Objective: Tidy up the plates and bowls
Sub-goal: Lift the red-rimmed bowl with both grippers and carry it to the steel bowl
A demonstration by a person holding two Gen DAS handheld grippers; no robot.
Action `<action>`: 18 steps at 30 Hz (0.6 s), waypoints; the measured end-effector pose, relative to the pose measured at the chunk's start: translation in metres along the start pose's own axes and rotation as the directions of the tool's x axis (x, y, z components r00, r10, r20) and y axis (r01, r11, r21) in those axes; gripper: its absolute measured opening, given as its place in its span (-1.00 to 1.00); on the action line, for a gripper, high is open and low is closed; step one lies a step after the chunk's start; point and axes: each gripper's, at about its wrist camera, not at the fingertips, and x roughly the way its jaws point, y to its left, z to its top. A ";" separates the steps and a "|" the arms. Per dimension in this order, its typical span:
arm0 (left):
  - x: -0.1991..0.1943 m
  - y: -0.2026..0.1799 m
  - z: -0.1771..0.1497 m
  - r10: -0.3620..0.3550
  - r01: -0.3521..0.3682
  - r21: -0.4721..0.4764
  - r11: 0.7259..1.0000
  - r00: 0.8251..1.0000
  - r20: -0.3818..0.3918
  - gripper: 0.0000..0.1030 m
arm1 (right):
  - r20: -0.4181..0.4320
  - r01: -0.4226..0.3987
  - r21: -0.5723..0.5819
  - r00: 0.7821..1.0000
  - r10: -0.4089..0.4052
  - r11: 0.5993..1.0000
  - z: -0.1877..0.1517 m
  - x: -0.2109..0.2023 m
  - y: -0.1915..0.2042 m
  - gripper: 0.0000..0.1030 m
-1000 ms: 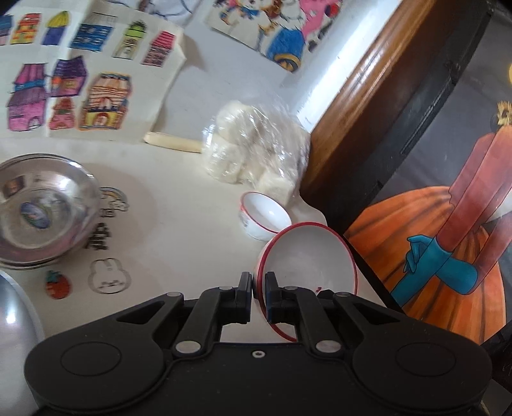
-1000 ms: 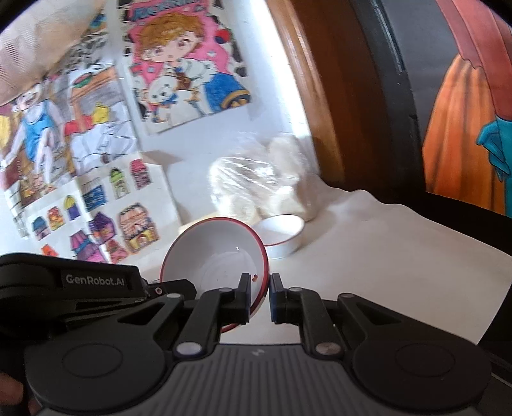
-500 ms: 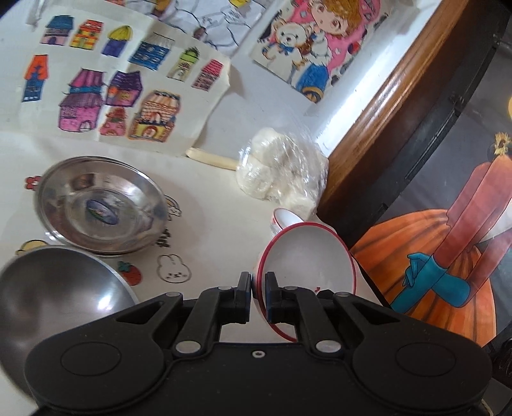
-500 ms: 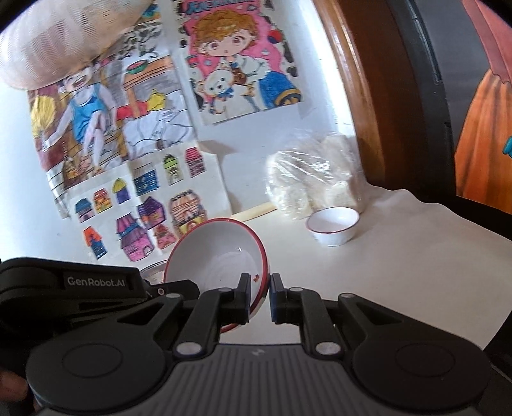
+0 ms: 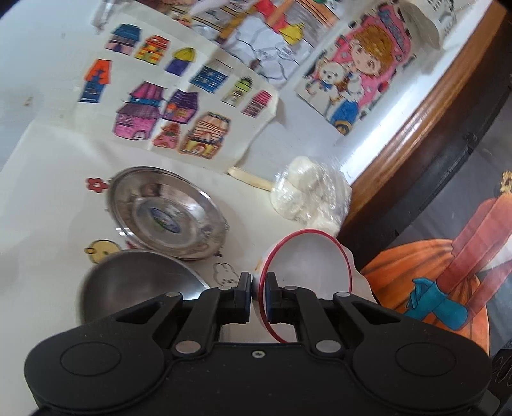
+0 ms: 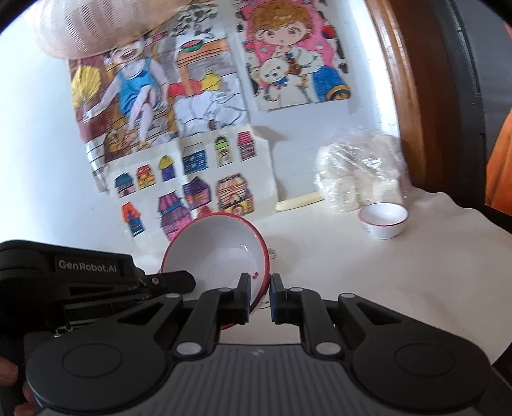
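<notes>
A white bowl with a red rim (image 5: 307, 265) is tilted on its side above the table, and both grippers grip it. My left gripper (image 5: 258, 288) is shut on its left rim. In the right wrist view the same bowl (image 6: 217, 252) has its right rim between the fingers of my right gripper (image 6: 258, 288), which is shut on it, and the left gripper (image 6: 96, 272) pinches the opposite rim. A shallow steel dish (image 5: 166, 214) and a steel bowl (image 5: 134, 284) lie on the table to the left. A small white bowl (image 6: 384, 220) stands far right.
A clear bag of white lumps (image 6: 358, 179) and a pale stick (image 6: 299, 202) lie by the wall under coloured drawings. A wooden frame (image 5: 400, 153) bounds the right. The cloth-covered table (image 6: 416, 288) ends at the right front. A sleeve (image 6: 96, 25) shows at top left.
Both grippers carried the red-rimmed bowl leftward, away from the small bowl and the bag. The steel dish and steel bowl have come further into the left wrist view. Both grips are unchanged.
</notes>
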 end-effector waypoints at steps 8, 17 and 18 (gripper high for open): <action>-0.019 0.032 0.000 0.035 -0.035 -0.048 0.998 0.999 0.014 -0.85 | -0.049 -0.043 -0.046 0.998 0.041 0.998 -0.007 0.010 0.034 -0.73; -0.024 0.057 -0.001 0.063 -0.062 -0.096 0.993 0.998 -0.001 -0.84 | -0.122 -0.080 -0.057 0.990 0.072 0.995 -0.014 0.025 0.049 -0.73; -0.024 0.059 -0.001 0.064 -0.063 -0.102 0.993 0.998 -0.001 -0.83 | -0.129 -0.081 -0.058 0.989 0.073 0.995 -0.015 0.026 0.050 -0.73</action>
